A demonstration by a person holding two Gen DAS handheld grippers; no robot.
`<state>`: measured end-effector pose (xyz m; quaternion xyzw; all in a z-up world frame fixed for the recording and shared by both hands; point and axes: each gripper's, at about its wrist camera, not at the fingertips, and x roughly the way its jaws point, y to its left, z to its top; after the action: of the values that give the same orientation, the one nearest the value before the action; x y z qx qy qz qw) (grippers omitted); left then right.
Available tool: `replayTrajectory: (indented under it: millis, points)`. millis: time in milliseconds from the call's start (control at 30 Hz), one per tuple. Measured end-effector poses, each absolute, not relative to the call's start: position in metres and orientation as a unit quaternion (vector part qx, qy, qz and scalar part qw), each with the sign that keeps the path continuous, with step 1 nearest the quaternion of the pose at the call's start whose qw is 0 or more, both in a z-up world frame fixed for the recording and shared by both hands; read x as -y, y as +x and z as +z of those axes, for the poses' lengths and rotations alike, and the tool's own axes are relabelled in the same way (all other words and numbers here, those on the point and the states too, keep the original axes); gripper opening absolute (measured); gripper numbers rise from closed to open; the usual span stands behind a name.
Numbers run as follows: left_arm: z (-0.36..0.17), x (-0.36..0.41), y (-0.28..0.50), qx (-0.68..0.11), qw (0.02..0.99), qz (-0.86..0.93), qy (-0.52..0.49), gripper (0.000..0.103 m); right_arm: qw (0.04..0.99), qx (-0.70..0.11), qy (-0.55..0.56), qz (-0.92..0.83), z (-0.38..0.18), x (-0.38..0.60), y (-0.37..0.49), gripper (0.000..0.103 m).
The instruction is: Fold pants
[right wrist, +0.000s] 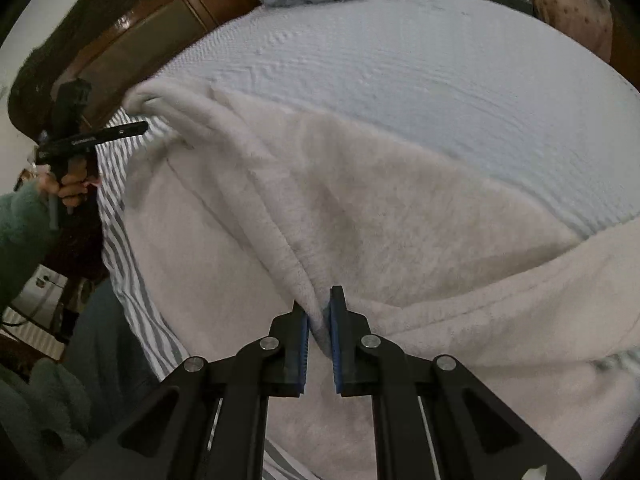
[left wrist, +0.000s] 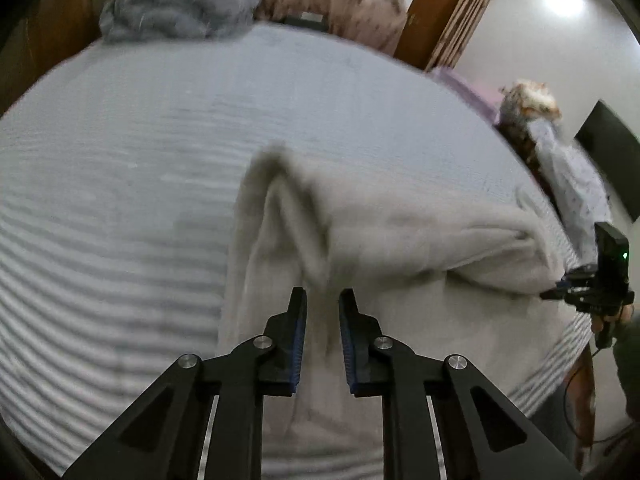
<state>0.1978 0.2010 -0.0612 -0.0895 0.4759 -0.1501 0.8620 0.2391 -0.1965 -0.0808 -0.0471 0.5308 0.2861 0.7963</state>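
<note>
Cream fleece pants (right wrist: 360,208) lie across a striped bedsheet (left wrist: 100,240), wide bare sheet to their left and beyond, a grey bundle (left wrist: 176,4) at the far edge. Left gripper (left wrist: 322,300) is nearly closed on a raised fold of the pants. Right gripper (right wrist: 320,304), near the bed's right edge, pinches another fold tight between blue pads.

Cream fleece pants (right wrist: 360,200) lie on a grey-and-white striped sheet (left wrist: 100,260); black tongs (right wrist: 320,308) have blue pads.
</note>
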Motion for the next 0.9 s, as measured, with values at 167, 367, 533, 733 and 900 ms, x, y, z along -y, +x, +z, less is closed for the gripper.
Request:
replayTrajectory:
  millis: [167, 367, 533, 733, 900]
  points:
    - [-0.075, -0.212, 0.177, -0.499, 0.844, -0.140, -0.136, 0.028, 0.803, -0.540, -0.044, 0.247, -0.102, 0.190, 0.235, 0.021]
    - [-0.071, -0.238, 0.149, -0.476, 0.834, -0.149, -0.234, 0.062, 0.817, -0.526, -0.003, 0.238, -0.087, 0.187, 0.219, 0.055]
    - [-0.075, -0.248, 0.131, -0.474, 0.818, -0.147, -0.292, 0.063, 0.825, -0.520, 0.068, 0.212, -0.076, 0.200, 0.196, 0.058]
    - [-0.080, -0.237, 0.131, -0.463, 0.792, -0.150, -0.367, 0.063, 0.821, -0.538, 0.137, 0.137, -0.087, 0.208, 0.186, 0.058]
    - [-0.094, -0.225, 0.147, -0.474, 0.768, -0.131, -0.409, 0.063, 0.819, -0.532, 0.194, 0.094, -0.087, 0.213, 0.193, 0.060]
